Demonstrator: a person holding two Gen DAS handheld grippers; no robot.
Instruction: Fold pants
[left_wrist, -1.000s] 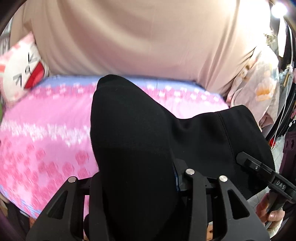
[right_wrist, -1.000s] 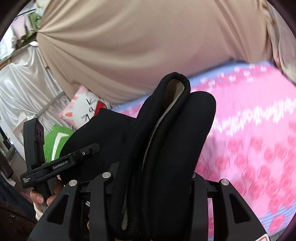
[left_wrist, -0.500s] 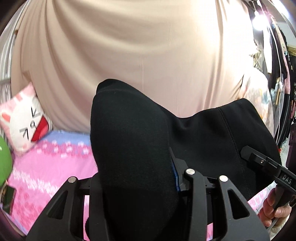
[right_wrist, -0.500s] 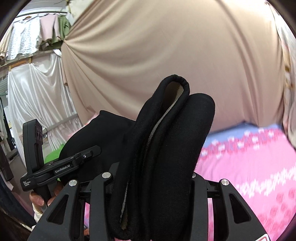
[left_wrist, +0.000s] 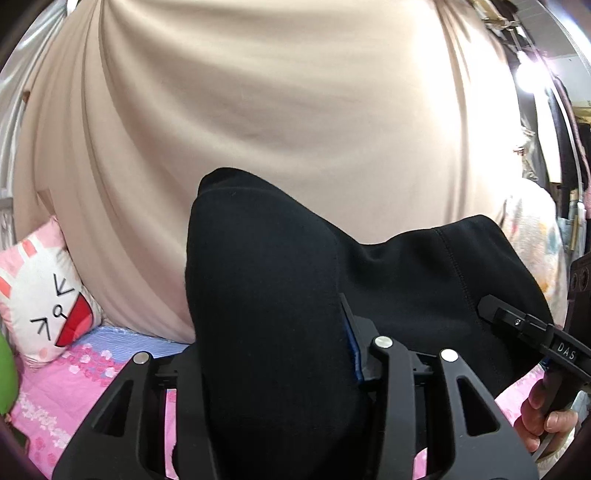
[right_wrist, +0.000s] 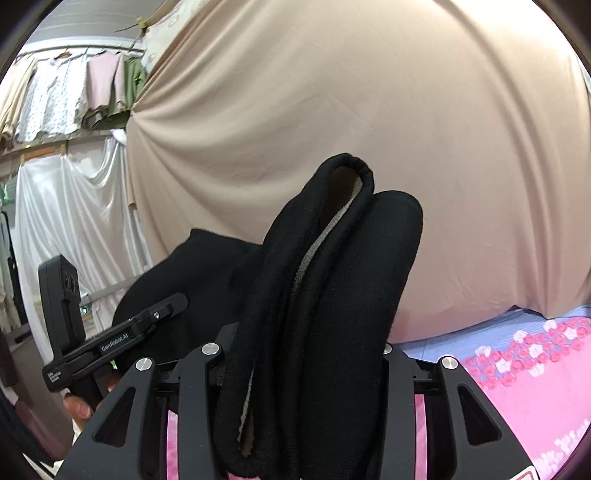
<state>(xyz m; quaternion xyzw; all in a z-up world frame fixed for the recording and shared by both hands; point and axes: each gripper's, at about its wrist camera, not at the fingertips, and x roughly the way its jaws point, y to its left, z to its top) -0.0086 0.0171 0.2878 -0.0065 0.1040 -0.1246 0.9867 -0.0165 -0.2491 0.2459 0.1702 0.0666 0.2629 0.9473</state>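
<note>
Left gripper (left_wrist: 273, 369): fingers clamped on a thick fold of the black pants (left_wrist: 266, 295), which bulges up between them and fills the lower middle of its view.
Right gripper (right_wrist: 306, 373): fingers clamped on a doubled, rolled edge of the pants (right_wrist: 332, 295), pale lining showing in the crease.
Pants position: held up in the air above the bed (left_wrist: 92, 391), stretched from one gripper across to the other; they touch no surface that can be seen.
In the way: the raised cloth hides most of the bed in both views and covers the fingertips.
Backdrop: one beige curtain (left_wrist: 277, 110) hangs behind the bed's far edge.
Pillow: one pink-and-white cartoon-face cushion (left_wrist: 44, 295) at the bed's far left corner, against the curtain.
Bedding: one pink flowered sheet (right_wrist: 535, 387) with a blue band along the far edge.
Hanging clothes: a row of garments (right_wrist: 74, 92) on a rail, upper left of the right view; exact count unclear.
Count: two grippers, one pair of pants.
</note>
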